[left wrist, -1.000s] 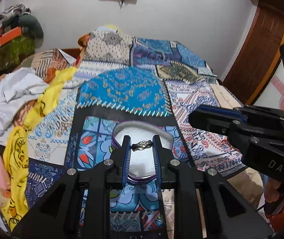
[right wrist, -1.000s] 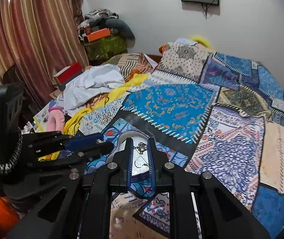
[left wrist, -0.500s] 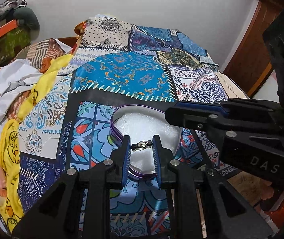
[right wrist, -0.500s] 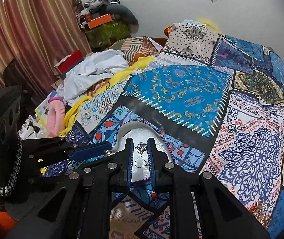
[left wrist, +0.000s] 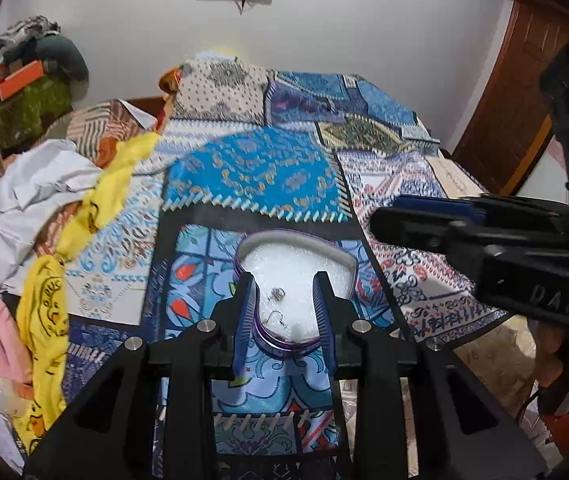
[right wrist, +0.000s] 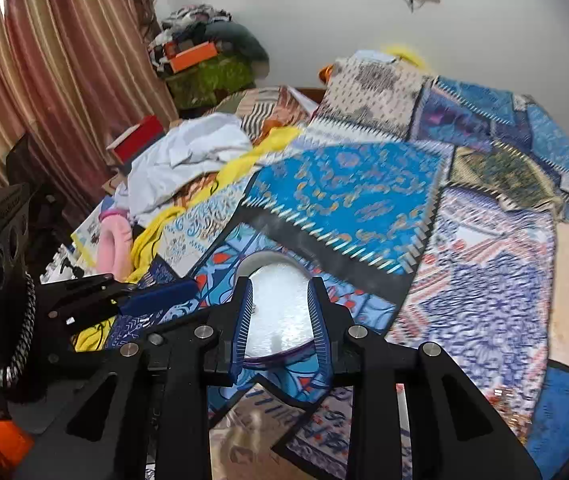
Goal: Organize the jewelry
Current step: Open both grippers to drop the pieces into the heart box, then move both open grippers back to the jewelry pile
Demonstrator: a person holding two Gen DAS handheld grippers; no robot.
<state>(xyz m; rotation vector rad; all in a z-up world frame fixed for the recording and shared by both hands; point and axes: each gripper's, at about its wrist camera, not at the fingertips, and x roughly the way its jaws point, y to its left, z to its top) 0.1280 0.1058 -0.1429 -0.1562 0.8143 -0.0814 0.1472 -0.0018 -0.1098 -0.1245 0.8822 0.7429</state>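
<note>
A heart-shaped purple box [left wrist: 296,276] with white foam lining lies on the patchwork bedspread. A small silver ring [left wrist: 276,294] and a hook earring [left wrist: 274,317] lie on the foam. My left gripper [left wrist: 283,306] is open and empty just above the box's near end. My right gripper [right wrist: 280,316] is open and empty over the same box [right wrist: 280,312], seen blurred in the right wrist view. The right gripper [left wrist: 484,236] also shows at the right of the left wrist view, and the left gripper [right wrist: 124,300] shows at the left of the right wrist view.
The patchwork bedspread [left wrist: 260,176] covers the bed. A pile of white, yellow and pink clothes [left wrist: 44,216] lies on its left side. A wooden door [left wrist: 524,100] stands at the right, striped curtains [right wrist: 44,80] at the left.
Both grippers opened and let go of the ring and the earring, which now lie on the foam in the box. Both grippers drew back slightly.
</note>
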